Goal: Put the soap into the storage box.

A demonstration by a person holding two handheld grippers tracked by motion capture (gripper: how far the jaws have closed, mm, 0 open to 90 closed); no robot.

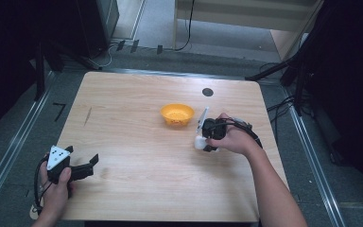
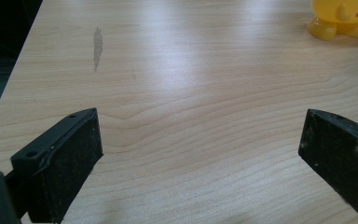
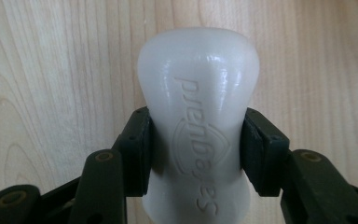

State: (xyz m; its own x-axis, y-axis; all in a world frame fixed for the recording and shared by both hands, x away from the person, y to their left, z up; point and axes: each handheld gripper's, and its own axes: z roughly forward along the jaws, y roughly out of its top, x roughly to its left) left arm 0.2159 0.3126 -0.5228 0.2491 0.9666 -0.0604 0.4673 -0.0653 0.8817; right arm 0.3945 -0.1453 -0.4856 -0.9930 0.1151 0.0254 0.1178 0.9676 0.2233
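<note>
Over the pale wooden table (image 1: 137, 189), we hold two black grippers. The right gripper (image 3: 196, 144) pinches a white, waisted plastic bottle (image 3: 198, 93) just above the tabletop, near a small yellow bowl (image 1: 177, 114). The left gripper (image 2: 200, 154) waits near the table's left edge, jaws spread wide.

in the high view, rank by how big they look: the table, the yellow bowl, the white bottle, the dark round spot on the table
1. table
2. yellow bowl
3. white bottle, partly hidden by the right gripper shut on it
4. dark round spot; looks about alike with the bottle's visible part, so that order is unsure
</note>
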